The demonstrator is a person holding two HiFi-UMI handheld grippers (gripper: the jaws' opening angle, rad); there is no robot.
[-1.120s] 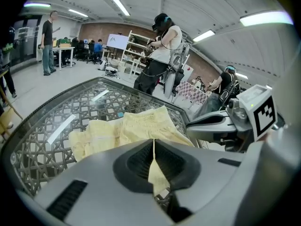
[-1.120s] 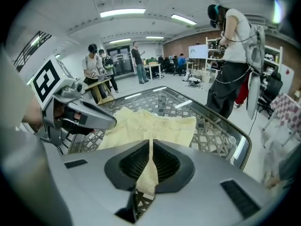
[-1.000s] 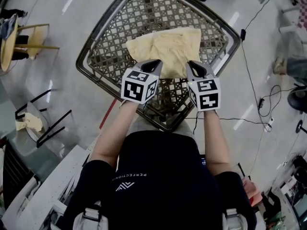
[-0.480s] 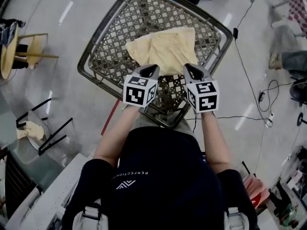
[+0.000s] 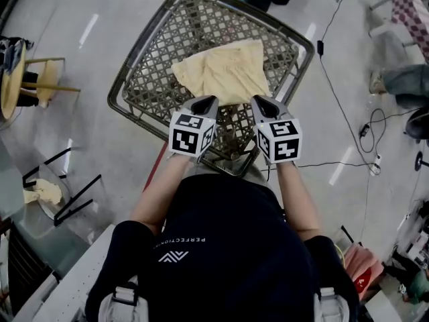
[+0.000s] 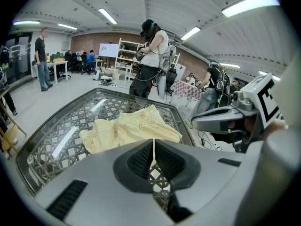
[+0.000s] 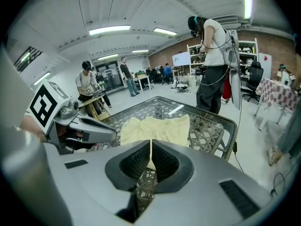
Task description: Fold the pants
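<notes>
The pale yellow pants (image 5: 221, 72) lie folded into a rough square on the woven wicker table (image 5: 157, 42), toward its far right part. Both grippers hover side by side over the table's near edge, just short of the cloth's near hem. My left gripper (image 5: 209, 100) is shut with nothing in it; in the left gripper view its jaws (image 6: 154, 147) meet, and the pants (image 6: 129, 128) lie beyond them. My right gripper (image 5: 258, 100) is shut and empty too. In the right gripper view the pants (image 7: 155, 126) lie past its jaws (image 7: 151, 149), with the left gripper (image 7: 89, 126) alongside.
A person (image 6: 150, 55) stands at the table's far side, and others work further back. A wooden chair (image 5: 37, 72) and a black folding frame (image 5: 67, 180) stand on the floor at left. Cables (image 5: 362, 133) trail over the floor at right.
Both grippers have drawn back from the pants' near hem toward the person and risen a little. The pants stay where they lay.
</notes>
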